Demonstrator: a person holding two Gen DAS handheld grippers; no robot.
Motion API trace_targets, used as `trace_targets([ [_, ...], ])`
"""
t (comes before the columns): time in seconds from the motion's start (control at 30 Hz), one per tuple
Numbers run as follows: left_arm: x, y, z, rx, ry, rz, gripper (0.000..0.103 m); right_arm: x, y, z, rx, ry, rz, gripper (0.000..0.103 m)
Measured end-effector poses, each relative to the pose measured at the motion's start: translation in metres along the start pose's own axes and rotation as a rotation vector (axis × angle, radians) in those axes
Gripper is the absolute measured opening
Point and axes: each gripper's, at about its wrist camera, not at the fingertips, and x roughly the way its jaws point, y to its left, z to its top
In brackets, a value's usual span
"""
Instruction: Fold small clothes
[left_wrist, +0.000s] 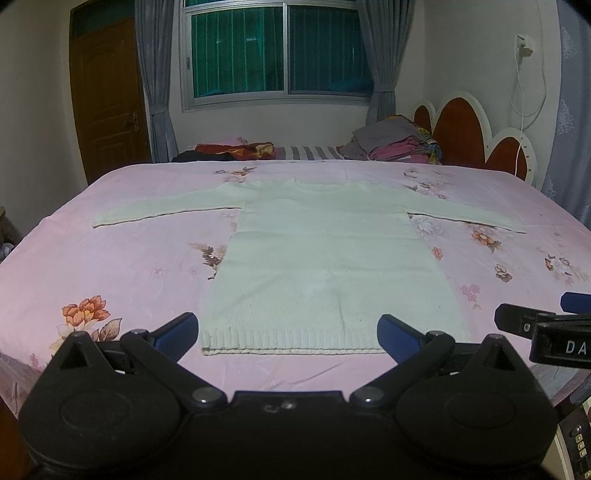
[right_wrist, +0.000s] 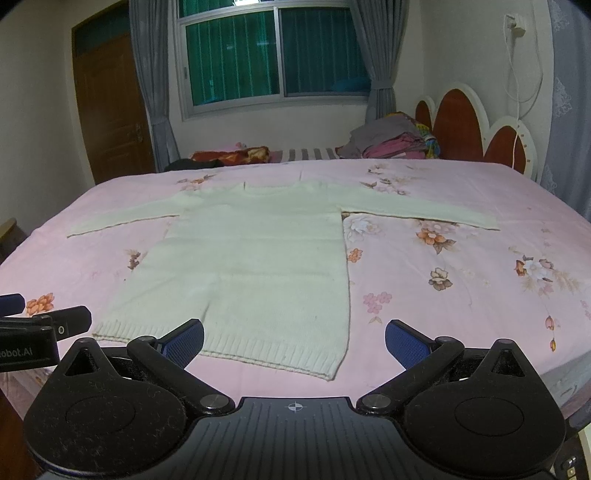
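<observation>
A small cream knitted sweater (left_wrist: 325, 254) lies flat on the pink floral bedsheet (left_wrist: 122, 266), sleeves spread out to both sides, ribbed hem nearest me. It also shows in the right wrist view (right_wrist: 255, 258). My left gripper (left_wrist: 288, 332) is open and empty, hovering just in front of the hem. My right gripper (right_wrist: 294, 341) is open and empty, in front of the hem's right corner. The right gripper shows at the right edge of the left wrist view (left_wrist: 535, 325); the left gripper shows at the left edge of the right wrist view (right_wrist: 44, 325).
A pile of folded clothes (left_wrist: 391, 144) and a dark red bundle (left_wrist: 236, 151) sit at the far side of the bed. A red and white headboard (left_wrist: 472, 129) stands at the far right. A wooden door (left_wrist: 107, 99) and a curtained window (left_wrist: 280, 51) are behind.
</observation>
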Motion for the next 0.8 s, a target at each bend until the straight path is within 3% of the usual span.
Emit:
trace_targets([
  [0.8, 0.0063, 0.0058, 0.0037, -0.006, -0.007, -0.008, 0.103, 0.0059, 0.0047, 0.0016, -0.003, -0.001, -0.009, 0.103],
])
